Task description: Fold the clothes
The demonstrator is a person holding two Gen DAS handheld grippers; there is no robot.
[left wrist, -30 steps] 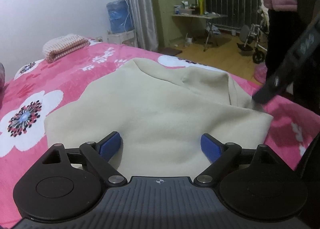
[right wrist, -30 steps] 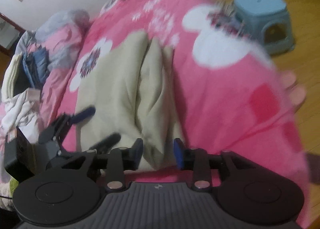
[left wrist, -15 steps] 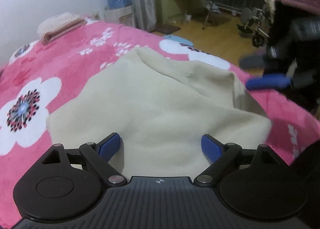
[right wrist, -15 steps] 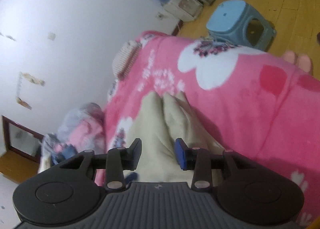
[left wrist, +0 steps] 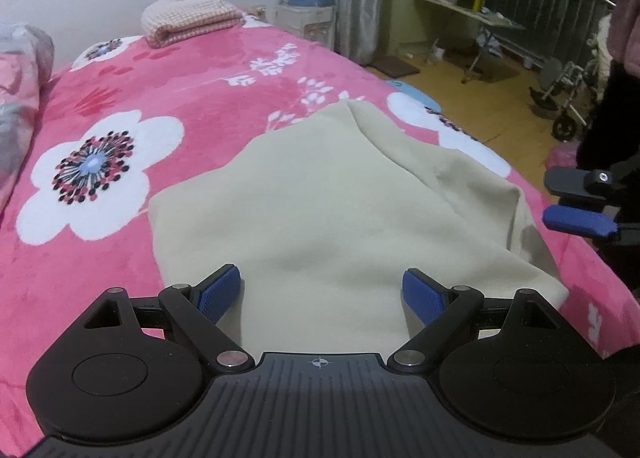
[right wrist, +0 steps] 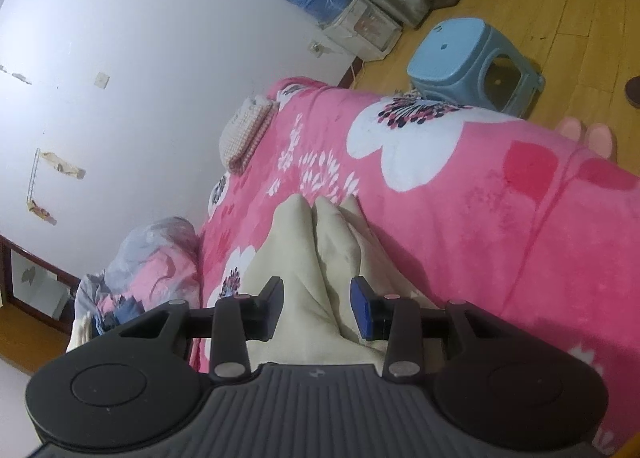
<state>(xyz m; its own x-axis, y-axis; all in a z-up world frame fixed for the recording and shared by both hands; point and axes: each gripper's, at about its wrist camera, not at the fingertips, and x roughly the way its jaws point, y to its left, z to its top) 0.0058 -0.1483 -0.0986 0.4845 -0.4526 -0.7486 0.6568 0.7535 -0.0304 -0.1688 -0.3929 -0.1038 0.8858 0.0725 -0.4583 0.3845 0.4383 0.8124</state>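
Two grippers are shown above a cream garment (left wrist: pixel 332 210) that is spread on a pink flowered blanket (left wrist: pixel 132 106). The left gripper (left wrist: pixel 322 292) is held over the near edge of the garment with its blue-padded fingers (left wrist: pixel 218 290) wide apart; nothing is gripped between them. The right gripper (right wrist: pixel 318 304) is seen in its own view with its fingers (right wrist: pixel 362 312) parted to either side of the bunched folds of the garment (right wrist: pixel 320 258); the cloth is not pinched, and whether it is touched cannot be told. In the left wrist view the right gripper (left wrist: pixel 576 200) appears at the right edge, beside the raised, folded-over side of the garment, just off the edge of the bed. The garment is laid flat on its left portion, while its right side is heaped into ridges that run away from the camera. A folded checked towel (left wrist: pixel 192 18) is placed at the far end of the blanket, well apart from the garment. A light blue stool (right wrist: pixel 472 62) is seen on the wooden floor (right wrist: pixel 568 10) beside the bed, and a bundle of bedding (right wrist: pixel 152 258) is piled at the bed's other side.
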